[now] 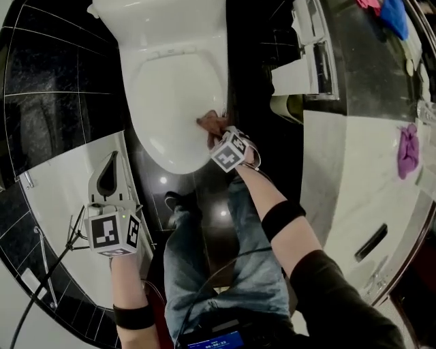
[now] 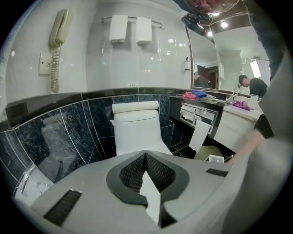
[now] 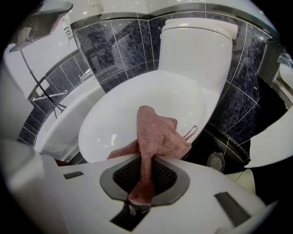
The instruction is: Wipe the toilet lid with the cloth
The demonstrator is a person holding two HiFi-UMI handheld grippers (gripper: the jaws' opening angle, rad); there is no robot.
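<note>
- Lid (image 1: 174, 102): white, shut down flat on the toilet, glossy; the tank (image 1: 160, 17) is at its 12 o'clock in the head view.
- Cloth (image 1: 212, 123): pinkish-brown, bunched, at the lid's 4 o'clock edge in the head view. It looks to lie on the lid there, with part of it over the rim.
- In the right gripper view the cloth spreads up from the jaws towards 12 o'clock. A thin loop sticks out of it at 3 o'clock, and the lid fills the background behind it.
- Right gripper (image 1: 216, 133): jaws only a little apart and clamped on a fold of the cloth, which runs down between the pads. It points steeply down and sits just at the cloth's 5 o'clock in the head view.
- Left gripper (image 1: 107, 178): jaws closed together with nothing gripped. It is at the lid's 7 o'clock, well apart from it, over a white ledge (image 1: 65, 184).
- The left gripper view faces the toilet head-on, with the tank at centre.
- Also in that view, a phone (image 2: 59, 29) is on the wall at 10 o'clock and two towels (image 2: 131, 29) hang on a rail at 12.
- Roll (image 1: 279, 105): near the lid at its 3 o'clock, under the counter (image 1: 354, 170).
- Purple rag (image 1: 407, 150): on the counter at the far 3 o'clock, well apart from the toilet.
- Jeans (image 1: 204, 272): the person's legs at 6 o'clock, between the two arms.
- Dark tiles cover the floor and the lower wall around the toilet.
</note>
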